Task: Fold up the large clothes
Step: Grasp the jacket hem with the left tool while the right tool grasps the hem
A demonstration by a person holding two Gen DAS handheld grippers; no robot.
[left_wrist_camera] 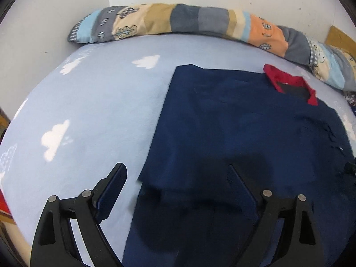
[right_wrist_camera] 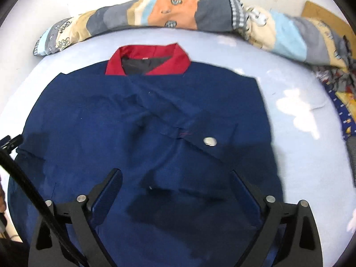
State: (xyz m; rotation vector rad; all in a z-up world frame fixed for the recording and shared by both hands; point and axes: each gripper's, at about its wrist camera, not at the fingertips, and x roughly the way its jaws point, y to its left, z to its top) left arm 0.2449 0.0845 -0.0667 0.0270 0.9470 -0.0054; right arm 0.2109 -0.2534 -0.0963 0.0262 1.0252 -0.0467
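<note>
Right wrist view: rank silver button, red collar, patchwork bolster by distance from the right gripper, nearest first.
From the right gripper:
1. Silver button, on the navy garment, just ahead and right.
2. Red collar, at the garment's far edge, centre.
3. Patchwork bolster, along the wall, beyond the collar.

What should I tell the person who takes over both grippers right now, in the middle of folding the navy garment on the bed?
Left gripper: open, holds nothing, above the garment's left edge.
Right gripper: open, holds nothing, above the middle of the garment.
Navy garment: lies flat on the light blue sheet, red collar at the far end, near the rolled patchwork quilt.
Done: both sides look folded inward; side edges are straight, and a flap with a silver snap crosses the front.
Left: probably fold the near hem up toward the collar, then smooth the wrinkles.
</note>
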